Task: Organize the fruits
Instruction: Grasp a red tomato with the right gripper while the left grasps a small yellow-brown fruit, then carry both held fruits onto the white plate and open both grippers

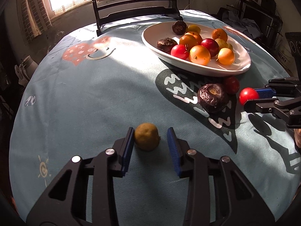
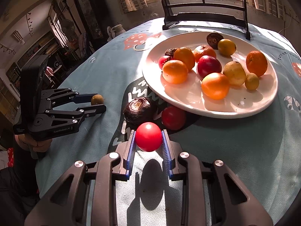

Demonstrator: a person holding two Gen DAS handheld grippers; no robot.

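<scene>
left gripper [image 1: 150, 131] spread around yellow-green fruit [image 1: 147, 139], left pad touching, on tablecloth [image 1: 84, 103] | wrinkled dark fruit [image 2: 140, 110] + dark red fruit [image 2: 173, 117] by plate [image 2: 207, 111] near edge | right gripper [image 2: 148, 133] pinched red fruit [image 2: 148, 136]

White plate [image 2: 225, 111] with orange, red, yellow and dark brown fruit, pale blue cloth [image 1: 94, 103] with cartoon prints on the surface, black tools with blue pads [image 1: 174, 150], bright red ball [image 2: 148, 136].
</scene>
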